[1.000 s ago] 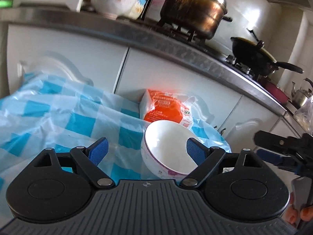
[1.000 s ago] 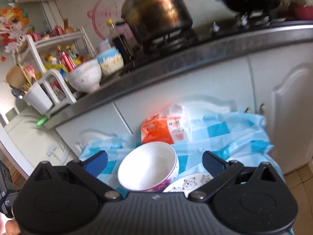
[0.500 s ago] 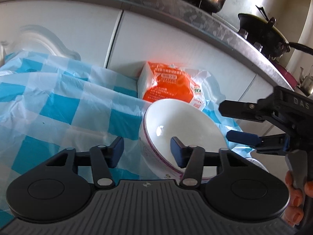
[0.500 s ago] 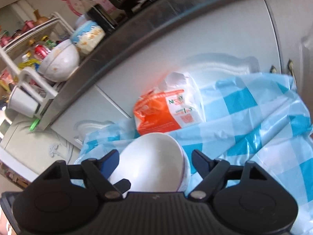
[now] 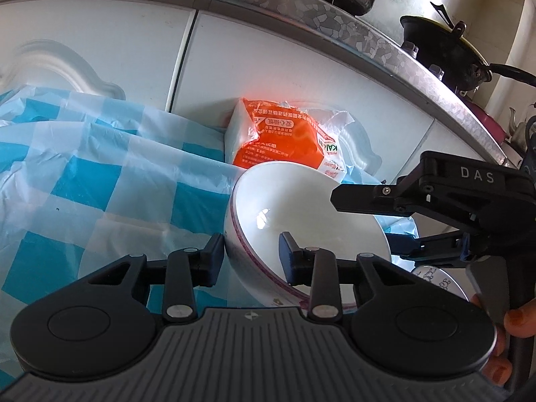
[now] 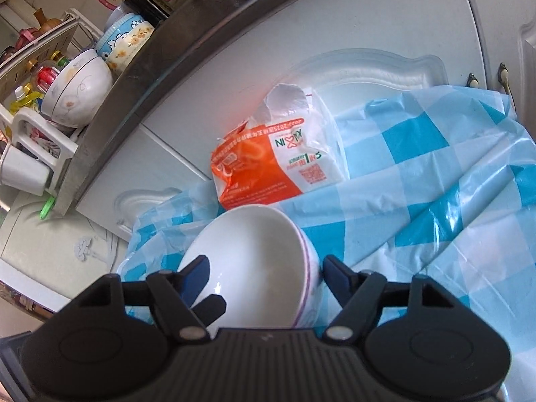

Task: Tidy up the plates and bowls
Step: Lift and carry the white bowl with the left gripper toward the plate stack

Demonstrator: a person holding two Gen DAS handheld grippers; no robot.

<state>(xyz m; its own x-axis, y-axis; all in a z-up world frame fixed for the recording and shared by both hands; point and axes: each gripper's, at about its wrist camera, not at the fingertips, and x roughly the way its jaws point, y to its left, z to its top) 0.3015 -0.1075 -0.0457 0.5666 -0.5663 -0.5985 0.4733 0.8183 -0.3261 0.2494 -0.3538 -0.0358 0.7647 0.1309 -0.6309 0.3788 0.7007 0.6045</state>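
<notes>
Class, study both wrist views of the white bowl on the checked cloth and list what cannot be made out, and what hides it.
- Foot of the white bowl: hidden in both views by its own wall and the gripper bodies.
- Small patterned dish: left wrist view only, mostly covered by the right gripper; its drawings are too small to read.
- Left gripper grip: whether its pads press the rim is unclear.
- What lies under the checked cloth.
</notes>
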